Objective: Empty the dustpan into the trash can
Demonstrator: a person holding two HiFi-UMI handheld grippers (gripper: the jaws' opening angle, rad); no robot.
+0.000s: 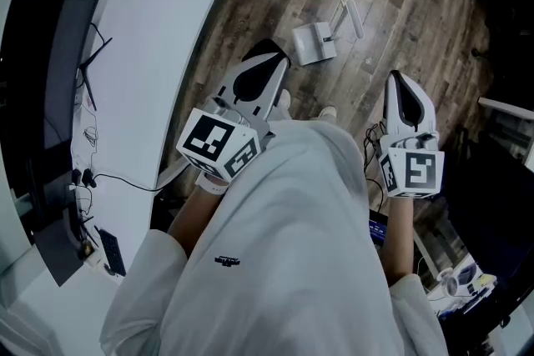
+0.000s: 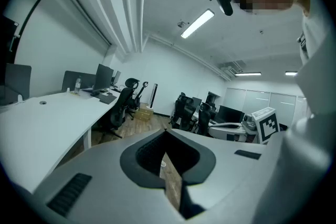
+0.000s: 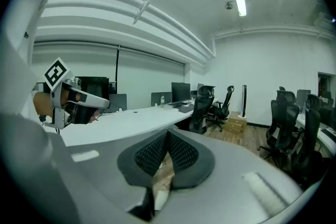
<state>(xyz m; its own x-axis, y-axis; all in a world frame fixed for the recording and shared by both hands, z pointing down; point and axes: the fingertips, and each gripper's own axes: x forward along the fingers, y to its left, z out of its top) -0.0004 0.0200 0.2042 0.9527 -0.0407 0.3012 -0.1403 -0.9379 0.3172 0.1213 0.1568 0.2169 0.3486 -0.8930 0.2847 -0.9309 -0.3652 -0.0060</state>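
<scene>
Head view: person in a white garment [image 1: 292, 263] stands on wood floor [image 1: 417, 4], a gripper in each hand. Left gripper [image 1: 272, 54] is held out front-left beside the white desk [image 1: 167, 21]; right gripper [image 1: 394, 79] is at the person's right, well apart from the left one. Both point fwd and slightly down. In the left gripper view the jaws are pressed together w/ nothing between them, only floor showing past the tips; same in the right gripper view, pads closed tight and empty. White dustpan [image 1: 314, 43] sits on the floor ahead of the person's shoes [image 1: 284, 102], between the two grippers in the head view but beyond both tips and touched by neither. Its long handle [image 1: 350, 17] angles up and away. Black office chairs [image 3: 203, 106] and monitors line the desks in the bkgd.
</scene>
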